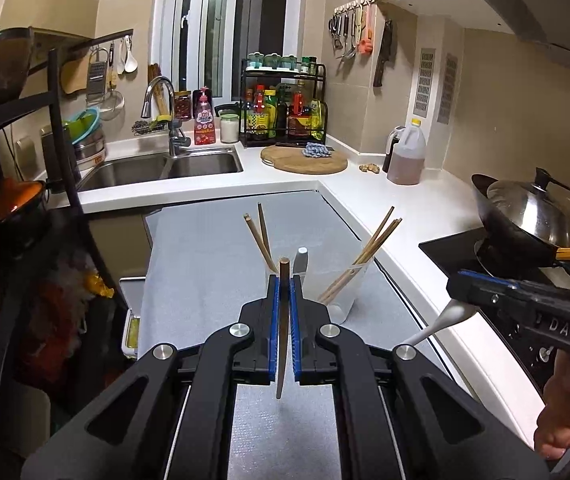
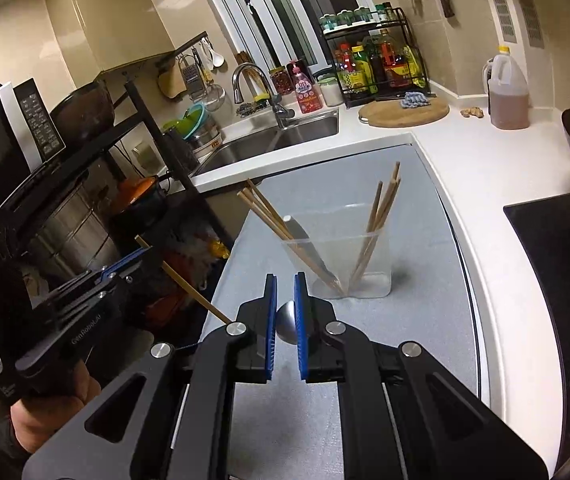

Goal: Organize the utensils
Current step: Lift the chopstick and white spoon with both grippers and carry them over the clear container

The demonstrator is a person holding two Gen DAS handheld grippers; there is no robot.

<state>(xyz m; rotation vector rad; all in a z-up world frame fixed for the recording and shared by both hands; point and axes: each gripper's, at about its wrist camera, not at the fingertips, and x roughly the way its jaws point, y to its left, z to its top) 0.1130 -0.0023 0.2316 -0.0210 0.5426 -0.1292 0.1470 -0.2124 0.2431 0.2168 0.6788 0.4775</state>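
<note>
A clear plastic utensil holder [image 2: 359,264] stands on the grey mat [image 2: 325,400]. It holds several wooden chopsticks [image 2: 381,216] and a metal utensil handle [image 2: 299,232]. It also shows in the left wrist view [image 1: 345,284]. My left gripper [image 1: 284,292] is shut on a single wooden chopstick [image 1: 283,332], held upright just in front of the holder. The chopstick also shows in the right wrist view [image 2: 189,284]. My right gripper [image 2: 284,292] is shut on a metal spoon [image 2: 287,320], held above the mat short of the holder. The spoon also shows in the left wrist view [image 1: 441,320].
A double sink [image 1: 165,164] with a tap lies behind the mat. A round wooden board [image 1: 305,159], a sauce rack [image 1: 285,112] and an oil jug [image 1: 407,154] stand on the white counter. A wok with a lid [image 1: 525,216] sits on the hob at right. A dark shelf rack [image 2: 85,140] stands left.
</note>
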